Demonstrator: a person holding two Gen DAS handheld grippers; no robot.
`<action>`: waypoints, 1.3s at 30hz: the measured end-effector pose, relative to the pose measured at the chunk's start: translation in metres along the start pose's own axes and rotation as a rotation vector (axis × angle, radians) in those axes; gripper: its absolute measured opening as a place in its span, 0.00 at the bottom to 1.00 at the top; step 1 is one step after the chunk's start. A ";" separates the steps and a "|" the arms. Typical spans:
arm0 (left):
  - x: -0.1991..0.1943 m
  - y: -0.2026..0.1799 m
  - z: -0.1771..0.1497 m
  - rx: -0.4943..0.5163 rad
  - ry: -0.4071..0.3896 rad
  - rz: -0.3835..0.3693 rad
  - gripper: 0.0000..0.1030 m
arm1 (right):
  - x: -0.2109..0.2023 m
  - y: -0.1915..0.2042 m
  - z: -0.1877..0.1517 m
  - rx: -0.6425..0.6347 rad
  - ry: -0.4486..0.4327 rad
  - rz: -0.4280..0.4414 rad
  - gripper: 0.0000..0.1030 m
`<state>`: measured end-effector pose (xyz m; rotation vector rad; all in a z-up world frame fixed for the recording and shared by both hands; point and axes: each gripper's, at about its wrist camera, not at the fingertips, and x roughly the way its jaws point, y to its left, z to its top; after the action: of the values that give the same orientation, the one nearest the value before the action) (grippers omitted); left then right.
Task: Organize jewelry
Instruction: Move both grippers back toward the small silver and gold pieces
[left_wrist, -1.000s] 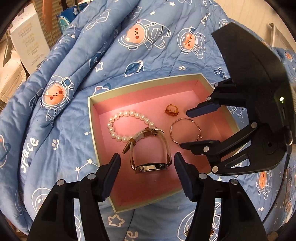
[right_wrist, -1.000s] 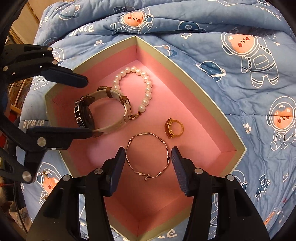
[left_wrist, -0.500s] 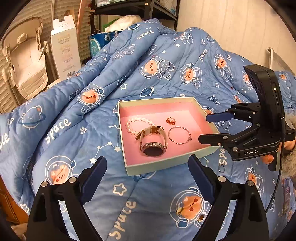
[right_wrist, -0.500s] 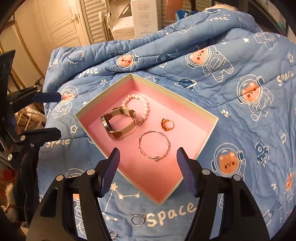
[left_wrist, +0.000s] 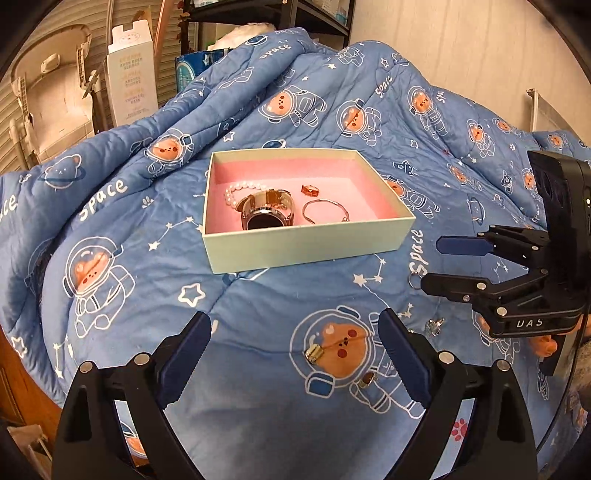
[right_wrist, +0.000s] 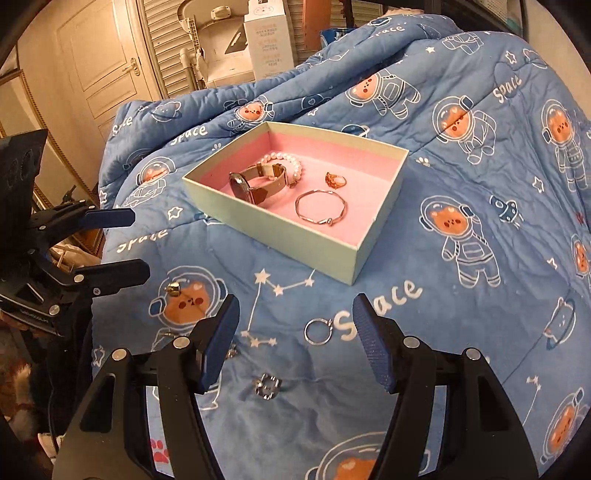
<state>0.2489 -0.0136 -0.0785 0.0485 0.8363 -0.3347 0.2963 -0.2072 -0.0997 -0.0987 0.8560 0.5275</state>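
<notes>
A pale green box (left_wrist: 306, 243) with pink lining sits on the blue quilt. In it lie a watch (left_wrist: 267, 212), a pearl bracelet (left_wrist: 236, 192), a gold ring (left_wrist: 310, 190) and a thin bangle (left_wrist: 325, 211). The right wrist view shows the same box (right_wrist: 280, 236), watch (right_wrist: 255, 184) and bangle (right_wrist: 320, 210). My left gripper (left_wrist: 293, 325) hangs open and empty over the quilt, short of the box. My right gripper (right_wrist: 297, 310) is open and empty too. Loose on the quilt lie a silver hoop (right_wrist: 317, 331), a silver ring (right_wrist: 267, 386) and a gold charm (left_wrist: 314, 354).
The quilt (left_wrist: 110, 240) is bunched into high folds behind the box. A white carton (left_wrist: 133, 85) and shelving stand beyond it. The quilt drops off at the left edge (left_wrist: 22, 332). A small earring (left_wrist: 365, 380) lies near my left gripper's right finger.
Both grippers have drawn back from the box and widened. The watch and the bangle, earlier between the fingers, now lie free in the box.
</notes>
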 end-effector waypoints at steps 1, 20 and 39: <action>0.000 -0.001 -0.003 -0.007 0.000 -0.004 0.87 | -0.001 0.002 -0.005 0.002 0.002 -0.005 0.62; -0.001 -0.018 -0.055 -0.014 -0.001 0.018 0.84 | -0.015 0.013 -0.064 0.078 -0.026 -0.070 0.62; 0.012 -0.009 -0.054 0.006 -0.004 0.061 0.46 | 0.004 0.028 -0.063 0.066 0.011 -0.078 0.39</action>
<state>0.2149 -0.0163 -0.1224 0.0786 0.8283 -0.2793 0.2411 -0.2001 -0.1410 -0.0740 0.8764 0.4256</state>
